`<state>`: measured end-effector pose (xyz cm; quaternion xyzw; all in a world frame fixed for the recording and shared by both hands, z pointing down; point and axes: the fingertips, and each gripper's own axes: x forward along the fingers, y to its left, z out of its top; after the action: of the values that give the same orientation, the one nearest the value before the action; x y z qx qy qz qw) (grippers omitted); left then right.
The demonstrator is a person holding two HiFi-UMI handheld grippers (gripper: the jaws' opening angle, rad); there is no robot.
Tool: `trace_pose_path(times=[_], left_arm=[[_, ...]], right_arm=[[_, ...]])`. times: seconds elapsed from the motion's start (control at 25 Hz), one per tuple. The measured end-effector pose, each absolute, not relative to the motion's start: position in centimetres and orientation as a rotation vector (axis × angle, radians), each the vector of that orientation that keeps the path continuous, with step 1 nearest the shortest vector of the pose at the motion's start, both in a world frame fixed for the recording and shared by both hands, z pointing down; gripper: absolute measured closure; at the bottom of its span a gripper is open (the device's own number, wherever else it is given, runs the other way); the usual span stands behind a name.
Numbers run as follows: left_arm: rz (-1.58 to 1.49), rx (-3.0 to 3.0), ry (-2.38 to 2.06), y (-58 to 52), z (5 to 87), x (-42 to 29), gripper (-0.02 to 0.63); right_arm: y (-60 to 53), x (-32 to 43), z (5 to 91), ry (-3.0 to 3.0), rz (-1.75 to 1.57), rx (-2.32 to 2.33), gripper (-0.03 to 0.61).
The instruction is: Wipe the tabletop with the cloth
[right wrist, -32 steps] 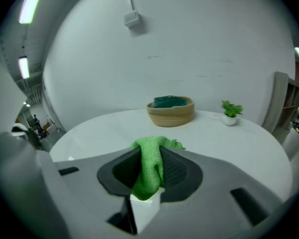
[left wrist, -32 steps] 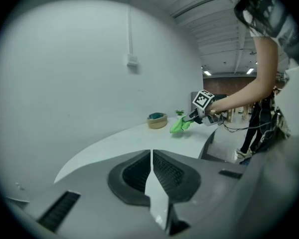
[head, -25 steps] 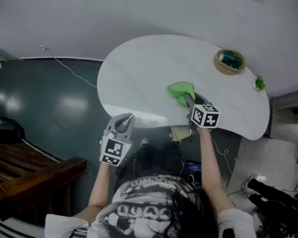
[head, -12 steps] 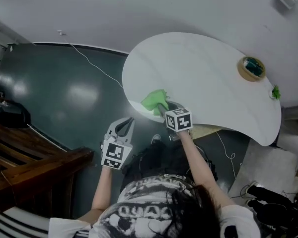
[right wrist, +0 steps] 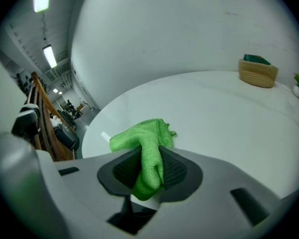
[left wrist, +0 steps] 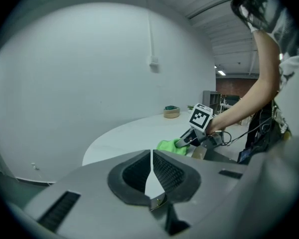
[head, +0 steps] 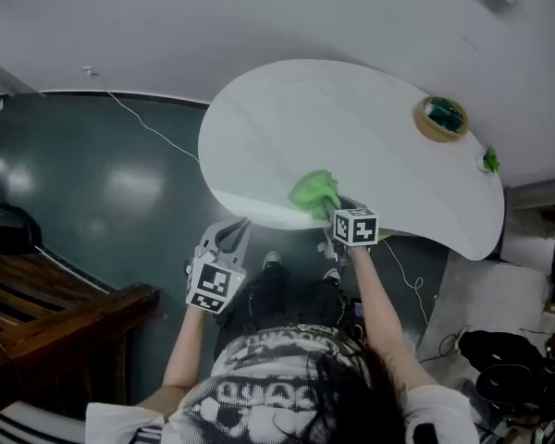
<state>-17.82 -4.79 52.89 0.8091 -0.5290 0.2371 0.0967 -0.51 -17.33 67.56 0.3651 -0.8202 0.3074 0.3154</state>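
A bright green cloth lies bunched on the near edge of the white kidney-shaped tabletop. My right gripper is shut on the cloth, whose folds are pinched between its black pads and spread onto the table ahead. In the left gripper view the cloth and the right gripper appear past my own jaws. My left gripper hangs off the table's near left edge above the dark floor, jaws closed on nothing.
A round woven basket with something dark green inside stands at the table's far right, also in the right gripper view as the basket. A small green plant sits at the right edge. A wooden bench and a white cable lie to the left.
The right gripper has dragged the cloth along the table's near edge, first leftwards, then back towards the middle. The left gripper has stayed at the table's near left.
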Motion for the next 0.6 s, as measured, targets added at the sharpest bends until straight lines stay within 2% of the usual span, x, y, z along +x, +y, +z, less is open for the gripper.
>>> trace_pose_path(times=[0.6], left_arm=[[0.681, 2.616, -1.333, -9.9, 51.3, 6.5, 0.600]], right_arm=[[-18.3, 35.5, 67.6, -1.930, 0.946, 1.460, 0.485]])
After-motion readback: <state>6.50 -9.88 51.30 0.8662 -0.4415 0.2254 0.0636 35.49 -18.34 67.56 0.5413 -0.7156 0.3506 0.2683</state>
